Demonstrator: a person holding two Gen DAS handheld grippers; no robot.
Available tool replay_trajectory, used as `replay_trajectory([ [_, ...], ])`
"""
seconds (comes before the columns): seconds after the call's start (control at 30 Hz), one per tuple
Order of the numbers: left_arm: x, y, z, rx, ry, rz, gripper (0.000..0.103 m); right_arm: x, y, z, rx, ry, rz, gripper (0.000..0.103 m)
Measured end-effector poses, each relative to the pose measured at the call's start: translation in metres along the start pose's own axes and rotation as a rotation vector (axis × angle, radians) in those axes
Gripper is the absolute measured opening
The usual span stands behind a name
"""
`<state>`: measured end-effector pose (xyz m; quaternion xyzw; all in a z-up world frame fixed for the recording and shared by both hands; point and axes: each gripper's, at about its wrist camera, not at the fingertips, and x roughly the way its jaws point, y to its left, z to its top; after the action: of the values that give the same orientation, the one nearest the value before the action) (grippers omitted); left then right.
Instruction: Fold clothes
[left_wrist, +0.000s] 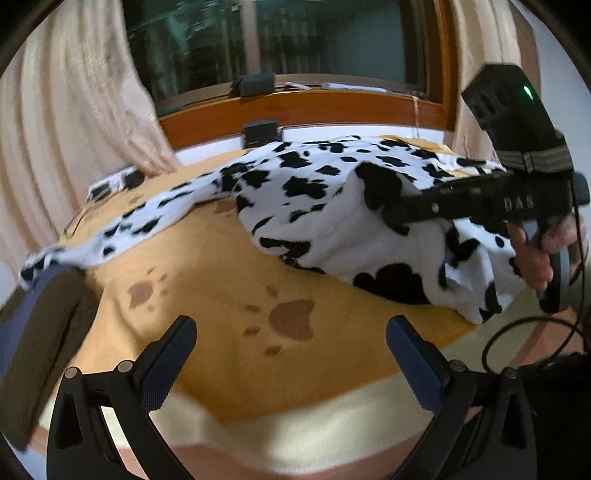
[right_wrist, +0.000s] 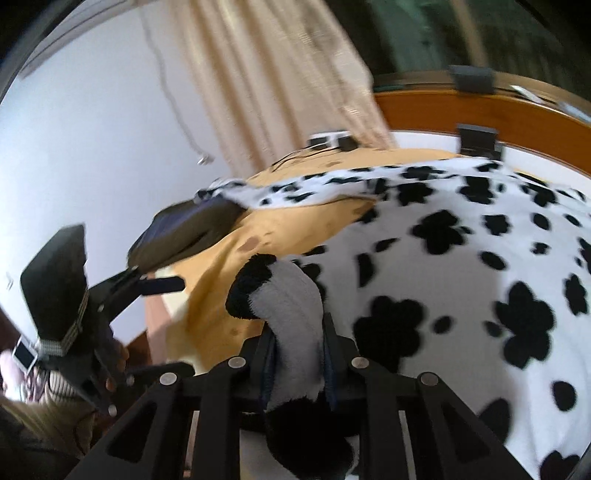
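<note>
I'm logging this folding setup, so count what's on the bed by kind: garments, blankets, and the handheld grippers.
Cow-print fleece garment: 1
Dark folded garment at the bed's edge: 1
Orange paw-print blanket: 1
Handheld grippers: 2, the left gripper open and empty, the right gripper shut on the cow-print fleece
Total: 5

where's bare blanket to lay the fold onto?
Free: the orange paw-print blanket between the open left gripper and the black-and-white spotted fleece garment. Crowded: the far right half under the fleece, pinched by the right gripper; dark folded cloth at left edge.
</note>
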<state>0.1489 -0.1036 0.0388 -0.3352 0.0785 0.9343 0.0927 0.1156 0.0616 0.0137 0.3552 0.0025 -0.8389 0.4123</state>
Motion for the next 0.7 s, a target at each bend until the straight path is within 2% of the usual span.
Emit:
replay_trajectory([
  [0.17,0.017,-0.011,0.019,0.081,-0.006,-0.019,0.103,-0.013,-0.016,0.002,0.051,-0.032,0.027,0.022],
  [0.27,0.028,-0.011,0.027,0.098,0.007,0.001,0.103,-0.017,-0.019,0.000,0.053,-0.045,0.012,0.022],
  [0.47,0.040,-0.003,0.032,0.037,0.028,-0.032,0.103,-0.029,-0.038,-0.004,0.118,-0.081,0.011,0.021],
  [0.57,0.039,0.003,0.030,0.009,0.030,-0.048,0.103,-0.035,-0.035,-0.005,0.118,-0.091,0.076,0.021],
  [0.7,0.026,0.028,0.023,-0.076,0.023,-0.047,0.103,-0.037,-0.005,-0.008,0.026,-0.089,0.180,0.021],
])
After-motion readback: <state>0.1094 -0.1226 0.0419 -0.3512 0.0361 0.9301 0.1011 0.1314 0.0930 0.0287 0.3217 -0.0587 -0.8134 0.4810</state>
